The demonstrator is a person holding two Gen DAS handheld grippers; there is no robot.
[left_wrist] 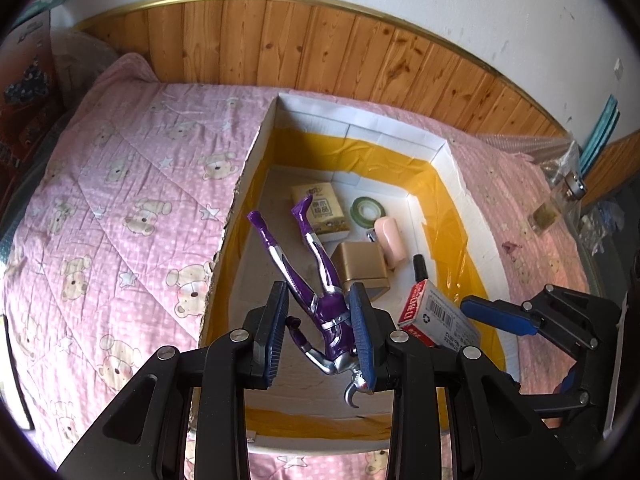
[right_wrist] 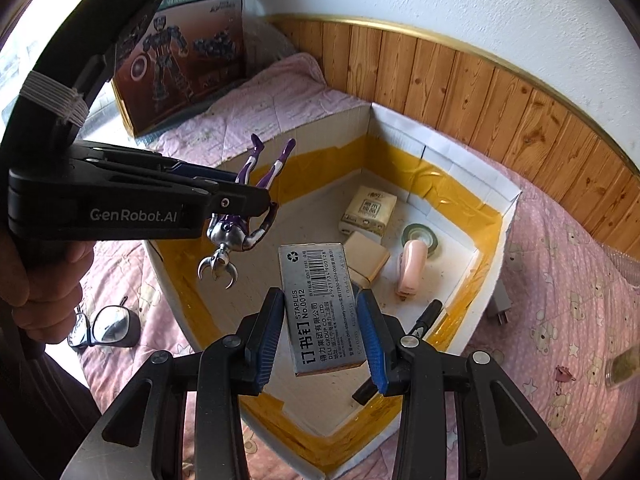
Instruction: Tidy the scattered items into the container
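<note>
My left gripper (left_wrist: 320,300) is shut on a purple and silver action figure (left_wrist: 330,312), which hangs head down with its legs up over the white box lined with yellow tape (left_wrist: 360,120). My right gripper (right_wrist: 322,308) is shut on a grey staples box (right_wrist: 320,300), held above the same container (right_wrist: 460,156), close to the right of the figure. Inside lie a tissue pack (left_wrist: 320,212), a green tape roll (left_wrist: 368,210), a pink stapler (left_wrist: 390,240), a tan box (left_wrist: 362,266) and a black marker (left_wrist: 420,266).
The container rests on a pink bear-print bedspread (left_wrist: 120,200) against a wood-panelled wall. Eyeglasses (right_wrist: 104,326) lie left of the container, a toy carton (right_wrist: 180,60) stands at the back left, and a grey plug (right_wrist: 500,304) and a glass bottle (left_wrist: 560,200) sit to its right.
</note>
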